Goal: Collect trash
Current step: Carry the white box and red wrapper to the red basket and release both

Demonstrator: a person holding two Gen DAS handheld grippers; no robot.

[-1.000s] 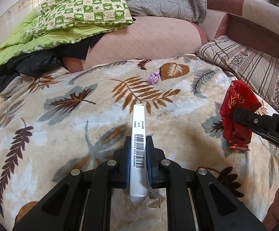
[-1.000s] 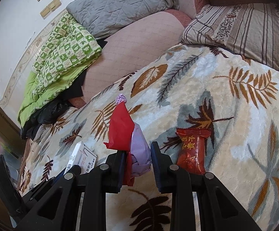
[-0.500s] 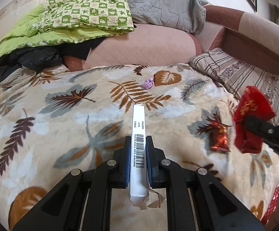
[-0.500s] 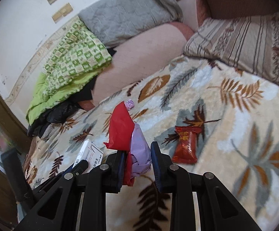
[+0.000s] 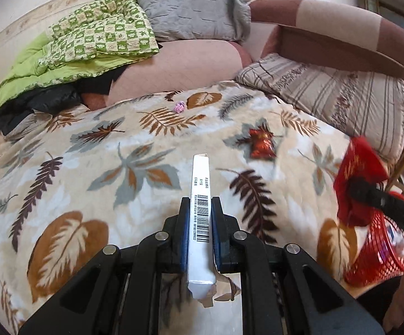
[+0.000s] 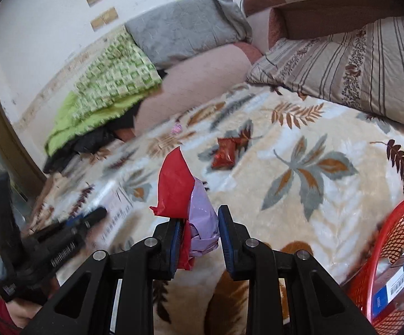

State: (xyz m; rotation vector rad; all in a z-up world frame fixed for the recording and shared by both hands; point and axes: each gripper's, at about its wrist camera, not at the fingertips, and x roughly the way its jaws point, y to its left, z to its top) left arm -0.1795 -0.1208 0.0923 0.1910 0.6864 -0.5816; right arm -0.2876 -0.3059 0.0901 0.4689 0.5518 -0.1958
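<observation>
Two grippers in view, both loaded. Our left gripper (image 5: 201,233) has its jaws drawn in narrow, clamped flat on a slim white carton (image 5: 201,212) that stands on edge, barcode up, its far end poking past the fingertips and its torn near end hanging back toward the camera. Our right gripper (image 6: 197,230) is closed to a moderate gap around a red wrapper (image 6: 175,192) bunched with a lilac wrapper (image 6: 202,223); the red sheet is pressed against the left finger, while the lilac wad fills most of the rest of the gap, and we cannot tell whether it touches the right pad. Both loads hang above the leaf-print blanket (image 6: 299,145). Loose trash on the blanket: a red snack packet (image 5: 261,145) near the middle, and a small pink crumpled ball (image 5: 179,107) farther off, near the pink bolster (image 5: 179,64). A red mesh basket (image 6: 394,237) sits at the bed's near right edge, cut off by the frame, with a blue-and-white box (image 6: 397,282) inside; other contents are too blurred to name. From the right wrist view the left gripper and its carton are smeared by motion blur. From the left wrist view the right gripper's fingers are mostly hidden behind the red wrapper, and the basket is partly masked by that tool.
</observation>
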